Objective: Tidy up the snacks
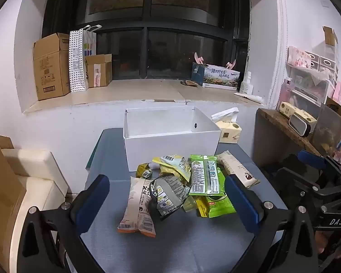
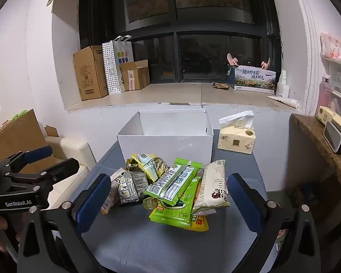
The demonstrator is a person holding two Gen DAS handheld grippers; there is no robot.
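While both sets of jaws stand wide open and hold nothing, the snack pile [image 1: 181, 186] lies on the worktop [image 1: 181, 245] just ahead of the left gripper [image 1: 166, 202] and right gripper [image 2: 168, 204], with the white box [image 2: 168, 145] beyond.

front: bare table [image 2: 170, 245] | mid: snack pile [image 2: 170, 186] | behind: open white box [image 2: 166, 143]

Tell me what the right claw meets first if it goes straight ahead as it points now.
Probably the green snack packet topping the pile, lying between the open right claw fingers; the white box is behind. Depth is uncertain.
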